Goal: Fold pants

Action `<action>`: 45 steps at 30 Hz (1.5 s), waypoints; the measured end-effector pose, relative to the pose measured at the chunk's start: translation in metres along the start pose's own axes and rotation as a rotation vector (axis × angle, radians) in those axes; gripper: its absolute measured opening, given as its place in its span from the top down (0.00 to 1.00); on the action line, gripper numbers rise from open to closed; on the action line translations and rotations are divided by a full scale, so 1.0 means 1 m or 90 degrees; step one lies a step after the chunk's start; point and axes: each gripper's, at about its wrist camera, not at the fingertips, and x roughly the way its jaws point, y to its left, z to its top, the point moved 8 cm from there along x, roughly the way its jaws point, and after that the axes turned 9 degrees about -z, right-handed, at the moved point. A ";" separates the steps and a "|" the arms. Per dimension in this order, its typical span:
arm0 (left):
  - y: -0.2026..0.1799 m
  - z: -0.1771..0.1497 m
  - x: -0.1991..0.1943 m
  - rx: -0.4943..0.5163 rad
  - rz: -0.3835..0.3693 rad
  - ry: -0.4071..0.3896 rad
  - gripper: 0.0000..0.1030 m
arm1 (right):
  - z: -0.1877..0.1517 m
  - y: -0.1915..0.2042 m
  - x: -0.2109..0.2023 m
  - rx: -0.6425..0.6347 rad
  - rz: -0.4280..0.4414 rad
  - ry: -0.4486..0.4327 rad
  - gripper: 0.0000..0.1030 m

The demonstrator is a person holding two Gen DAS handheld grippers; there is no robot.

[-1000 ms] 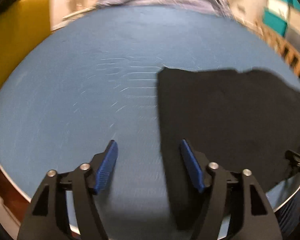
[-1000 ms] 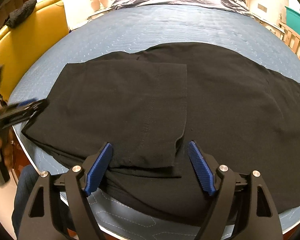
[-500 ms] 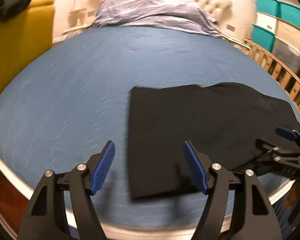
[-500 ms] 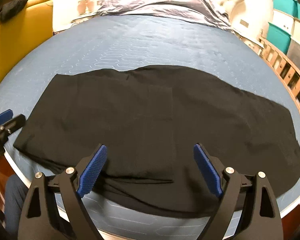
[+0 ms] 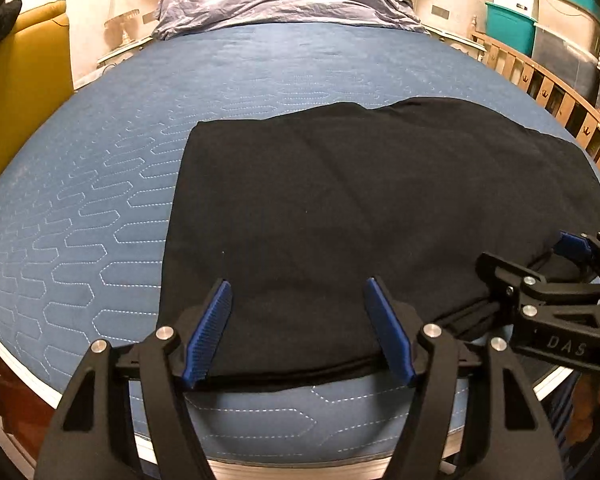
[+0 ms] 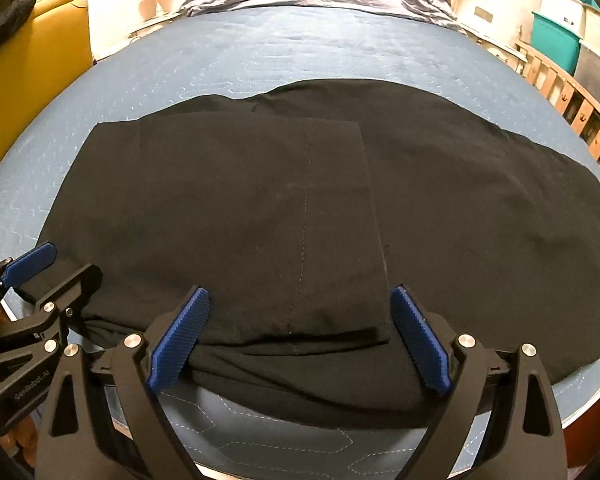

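Along pants [image 5: 340, 208] near edge, both claws gape.

Matt black cloth pants [image 6: 260, 208], quilted mattress [image 5: 100, 200]

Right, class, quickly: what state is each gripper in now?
Left gripper: open, holding nothing, over the black pants.
Right gripper: open, holding nothing.
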 end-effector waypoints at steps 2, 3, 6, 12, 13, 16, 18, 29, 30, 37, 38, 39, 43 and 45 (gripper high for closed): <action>-0.001 0.003 0.004 -0.001 0.004 -0.001 0.32 | 0.001 0.002 0.001 -0.005 0.006 0.000 0.13; 0.000 0.003 0.006 -0.002 0.006 -0.001 0.32 | 0.000 0.004 0.002 -0.007 0.009 0.000 0.12; 0.000 0.007 0.007 -0.004 0.007 0.004 0.32 | -0.001 0.004 0.002 -0.009 0.015 -0.006 0.12; 0.051 0.025 -0.011 -0.073 0.106 0.022 0.41 | -0.001 0.002 0.002 -0.018 0.032 -0.007 0.12; 0.058 0.032 -0.013 -0.091 0.095 0.013 0.41 | -0.001 0.002 0.002 -0.019 0.034 -0.009 0.12; 0.059 0.062 -0.001 -0.078 0.049 0.012 0.41 | 0.000 0.003 0.001 -0.020 0.035 -0.013 0.11; 0.047 0.084 0.023 -0.019 0.022 0.031 0.41 | 0.001 0.003 0.003 -0.019 0.035 -0.014 0.11; 0.147 0.122 0.039 -0.159 0.071 0.001 0.25 | 0.000 0.004 0.003 -0.029 0.039 -0.009 0.11; 0.143 0.109 0.023 -0.190 0.005 -0.023 0.25 | 0.000 0.004 0.003 -0.028 0.039 -0.010 0.11; 0.115 0.019 -0.005 -0.333 -0.237 -0.054 0.39 | 0.000 0.005 0.004 -0.036 0.040 -0.011 0.10; 0.113 0.009 -0.004 -0.354 -0.255 -0.061 0.42 | 0.000 0.004 0.004 -0.037 0.042 -0.010 0.10; 0.111 0.006 -0.005 -0.360 -0.260 -0.073 0.43 | 0.000 0.004 0.004 -0.038 0.042 -0.010 0.10; 0.096 -0.010 -0.005 -0.408 -0.360 -0.064 0.44 | 0.001 0.004 0.004 -0.038 0.040 -0.010 0.10; 0.083 -0.012 -0.002 -0.428 -0.412 -0.053 0.46 | 0.002 0.005 0.005 -0.037 0.040 -0.009 0.10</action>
